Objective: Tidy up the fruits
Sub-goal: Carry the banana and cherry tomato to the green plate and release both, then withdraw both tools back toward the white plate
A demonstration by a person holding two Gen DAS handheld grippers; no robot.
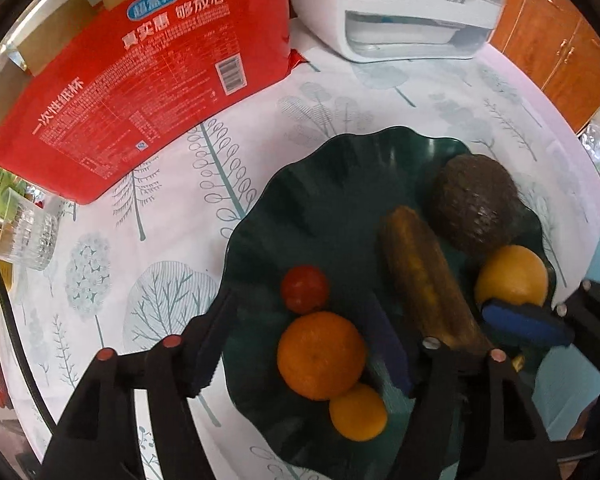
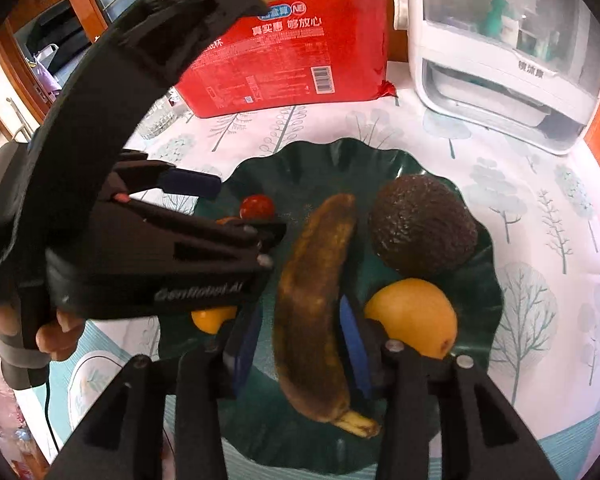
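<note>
**Both tongs over the fruit plate**

Left wrist: my left tongs (image 1: 296, 344) are spread wide around the orange (image 1: 321, 355), not touching it, near the front rim of the green plate (image 1: 320, 168) on the bench (image 1: 148, 248). I'd centre, then press in gently.

Right wrist: my right tongs (image 2: 300, 344) stand spread astride the browned banana (image 2: 316, 308), mid-plate. I'd keep clear of the yellow fruit (image 2: 414, 316) just beside it
</note>
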